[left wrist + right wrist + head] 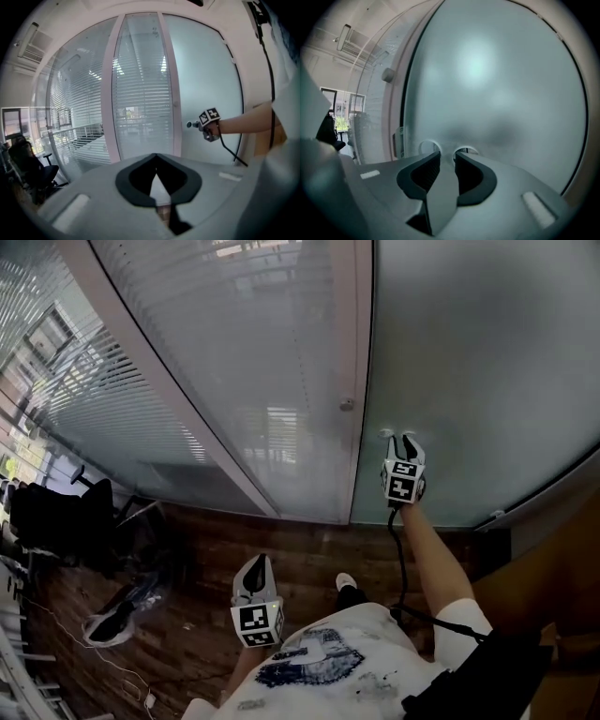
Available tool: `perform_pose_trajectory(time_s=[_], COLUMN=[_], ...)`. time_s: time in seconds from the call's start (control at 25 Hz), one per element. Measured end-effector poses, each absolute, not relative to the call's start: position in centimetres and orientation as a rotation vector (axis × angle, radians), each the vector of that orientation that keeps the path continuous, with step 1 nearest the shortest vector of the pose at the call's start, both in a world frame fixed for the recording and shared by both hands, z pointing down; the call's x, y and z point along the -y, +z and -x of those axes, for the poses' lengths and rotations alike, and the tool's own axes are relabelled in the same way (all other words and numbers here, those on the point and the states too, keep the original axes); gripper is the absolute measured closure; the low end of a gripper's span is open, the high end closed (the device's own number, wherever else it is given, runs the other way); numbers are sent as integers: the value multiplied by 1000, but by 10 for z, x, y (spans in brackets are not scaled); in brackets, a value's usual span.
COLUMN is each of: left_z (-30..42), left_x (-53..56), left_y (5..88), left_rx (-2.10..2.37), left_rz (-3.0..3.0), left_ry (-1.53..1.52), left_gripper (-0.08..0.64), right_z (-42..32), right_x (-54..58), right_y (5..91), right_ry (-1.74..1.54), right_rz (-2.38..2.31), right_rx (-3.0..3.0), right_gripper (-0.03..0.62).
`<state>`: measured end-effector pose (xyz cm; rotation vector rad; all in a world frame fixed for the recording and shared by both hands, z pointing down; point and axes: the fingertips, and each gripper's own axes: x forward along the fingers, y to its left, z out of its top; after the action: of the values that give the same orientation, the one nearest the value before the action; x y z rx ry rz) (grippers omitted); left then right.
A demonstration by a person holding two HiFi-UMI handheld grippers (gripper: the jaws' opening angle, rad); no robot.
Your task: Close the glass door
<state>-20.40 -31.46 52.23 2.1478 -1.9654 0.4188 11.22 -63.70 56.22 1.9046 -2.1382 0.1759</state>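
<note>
The frosted glass door [469, 381] fills the right half of the head view, its edge against the pale frame post [362, 352]. My right gripper [405, 439] is up at the door, with a small round handle knob [386, 434] just left of its tips. In the right gripper view the jaws [446, 154] stand a little apart; round handle parts [428, 146] show behind the tips and only frosted glass shows in the gap. The left gripper view shows the right gripper [197, 124] at the knob [189, 124]. My left gripper [258, 564] hangs low by my body, jaws [156, 155] together and empty.
A glass wall with slatted blinds [234, 352] runs left of the door. Black office chairs [56, 517] stand at the far left. A plastic bag [112, 615] and white cables [122, 669] lie on the wooden floor. A black cable [403, 559] trails from my right gripper.
</note>
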Motion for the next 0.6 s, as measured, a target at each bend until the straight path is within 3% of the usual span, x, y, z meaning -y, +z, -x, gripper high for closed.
perform_pose_trajectory(time_s=[0.08, 0.28, 0.6], left_z=[204, 192, 189], left_x=[305, 281, 215], left_y=[523, 522, 530], left_rx=[1953, 1908, 1836], left_rz=[-2169, -2247, -2325], left_ry=[411, 369, 380], left_gripper=[557, 557, 557], right_z=[-111, -116, -125], right_x=[613, 552, 433], right_y=[555, 541, 530], right_ry=[120, 94, 106], right_rz=[-1900, -1885, -1859], right_rx=[2140, 2201, 2246], right_gripper=[523, 578, 584])
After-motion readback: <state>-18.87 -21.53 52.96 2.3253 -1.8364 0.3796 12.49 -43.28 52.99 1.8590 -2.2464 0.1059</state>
